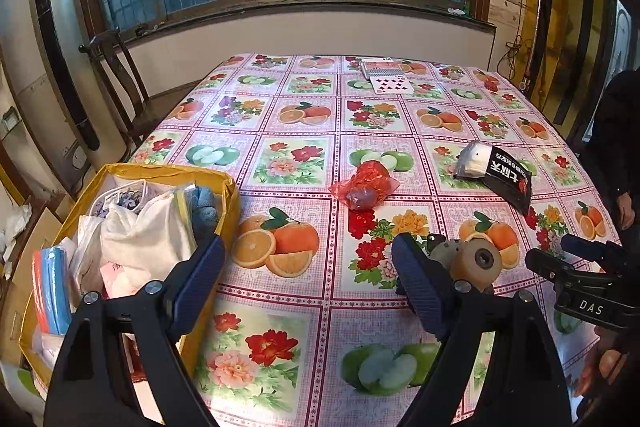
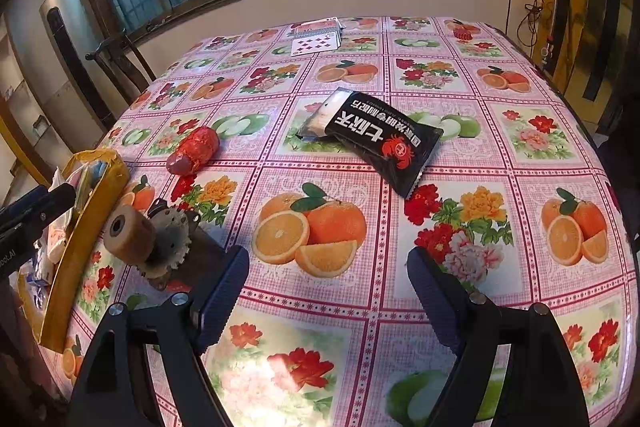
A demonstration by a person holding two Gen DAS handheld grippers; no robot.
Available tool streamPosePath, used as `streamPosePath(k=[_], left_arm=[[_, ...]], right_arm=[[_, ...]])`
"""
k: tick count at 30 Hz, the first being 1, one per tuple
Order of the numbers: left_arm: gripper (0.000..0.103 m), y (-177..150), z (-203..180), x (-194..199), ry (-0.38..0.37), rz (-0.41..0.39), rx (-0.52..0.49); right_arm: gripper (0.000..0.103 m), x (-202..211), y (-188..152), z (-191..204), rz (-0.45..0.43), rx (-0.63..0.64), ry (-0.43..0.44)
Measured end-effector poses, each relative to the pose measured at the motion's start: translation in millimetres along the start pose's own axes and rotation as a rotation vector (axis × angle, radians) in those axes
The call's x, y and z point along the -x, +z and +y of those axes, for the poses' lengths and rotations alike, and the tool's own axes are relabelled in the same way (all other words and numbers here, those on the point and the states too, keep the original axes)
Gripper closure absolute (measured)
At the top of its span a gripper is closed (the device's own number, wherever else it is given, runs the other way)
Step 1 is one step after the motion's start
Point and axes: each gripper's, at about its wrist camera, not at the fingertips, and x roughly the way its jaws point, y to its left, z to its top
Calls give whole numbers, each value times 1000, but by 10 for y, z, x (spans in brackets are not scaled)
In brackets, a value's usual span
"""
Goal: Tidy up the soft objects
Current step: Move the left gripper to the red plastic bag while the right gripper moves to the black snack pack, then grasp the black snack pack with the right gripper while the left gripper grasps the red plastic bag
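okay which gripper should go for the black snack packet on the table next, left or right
Probably the right. The right gripper is open and empty, and the black packet lies nearly straight ahead of it. From the left gripper, also open, the packet sits far off to the side, while the yellow box is beside it.

Window daylight, glare on glossy tablecloth [image 2: 400, 267], fisheye-warped dark edges

A yellow cardboard box [image 1: 230, 205] stands open at the table's near left edge, filled with white cloths [image 1: 148, 235], a blue towel [image 1: 204, 205] and folded plastic-wrapped items. A crumpled red plastic bag [image 1: 366, 189], holding something purplish, lies mid-table. A black foil packet [image 2: 380, 143] with white lettering and a red crab emblem lies flat further right, well apart from it, one end open.
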Motion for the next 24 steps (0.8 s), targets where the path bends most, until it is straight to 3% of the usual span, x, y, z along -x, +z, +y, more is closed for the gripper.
streamPosePath(k=[6, 12, 24], left_arm=[[17, 265, 119, -565, -95, 218, 63], [17, 402, -83, -1035, -145, 344, 27], [17, 649, -289, -1595, -225, 389, 5]], right_arm=[[18, -156, 402, -74, 25, 109, 18], [16, -386, 694, -53, 48, 228, 19], [12, -916, 1015, -250, 112, 307, 25]])
